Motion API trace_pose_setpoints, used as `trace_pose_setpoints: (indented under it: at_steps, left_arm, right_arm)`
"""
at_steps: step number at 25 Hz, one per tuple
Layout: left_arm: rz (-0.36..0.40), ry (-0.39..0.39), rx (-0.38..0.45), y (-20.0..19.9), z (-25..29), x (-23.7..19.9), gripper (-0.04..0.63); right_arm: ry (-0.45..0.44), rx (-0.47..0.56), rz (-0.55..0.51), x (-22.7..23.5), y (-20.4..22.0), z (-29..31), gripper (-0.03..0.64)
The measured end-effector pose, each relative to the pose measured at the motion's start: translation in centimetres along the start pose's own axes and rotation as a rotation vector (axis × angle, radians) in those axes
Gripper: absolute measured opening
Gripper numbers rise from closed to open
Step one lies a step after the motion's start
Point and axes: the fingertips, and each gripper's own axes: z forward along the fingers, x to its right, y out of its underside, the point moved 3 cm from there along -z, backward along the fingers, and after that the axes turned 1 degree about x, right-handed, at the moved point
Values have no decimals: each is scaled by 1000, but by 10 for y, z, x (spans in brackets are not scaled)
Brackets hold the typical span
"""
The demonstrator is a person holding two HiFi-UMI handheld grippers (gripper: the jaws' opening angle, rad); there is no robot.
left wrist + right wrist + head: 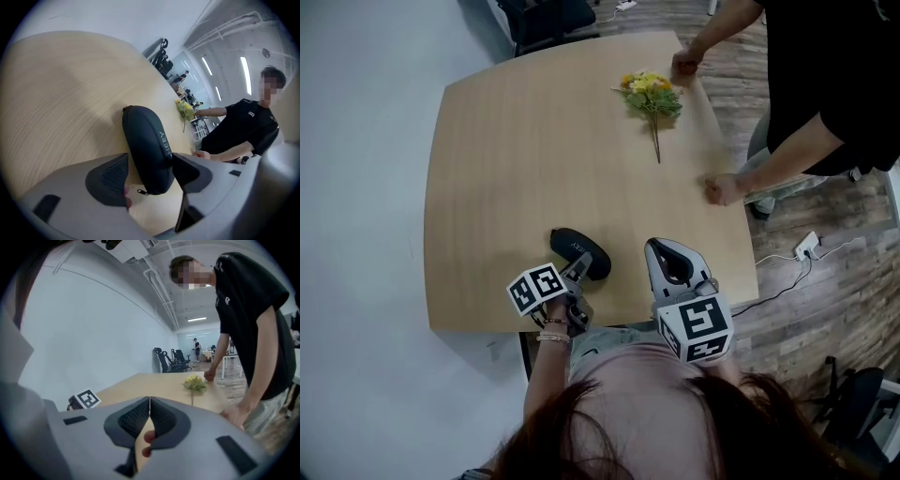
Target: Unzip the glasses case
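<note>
The black zipped glasses case (581,253) lies on the wooden table (506,141) near its front edge. In the left gripper view the case (147,145) runs lengthwise away from the camera, its small zipper pull (140,191) hanging at the near end. My left gripper (579,274) (150,160) is open and straddles the near end of the case, one pad on each side. My right gripper (661,251) (149,401) is shut with nothing in it. It hovers to the right of the case, apart from it.
A bunch of yellow flowers (652,92) lies at the table's far right. A person in black stands at the right edge, one hand (722,189) on the table and the other hand (684,64) by the flowers. Office chairs stand beyond the table.
</note>
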Motion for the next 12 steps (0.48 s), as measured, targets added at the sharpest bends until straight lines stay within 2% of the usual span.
trace_pose_setpoints:
  at_steps: [4,12]
  left_arm:
    - [-18,14,-30,-2,10,2,298]
    - [37,-3,-87,-8,29,15,307]
  right_arm:
    - [12,1,11,6,1,0,15]
    - [32,1,32,15,5,0,15]
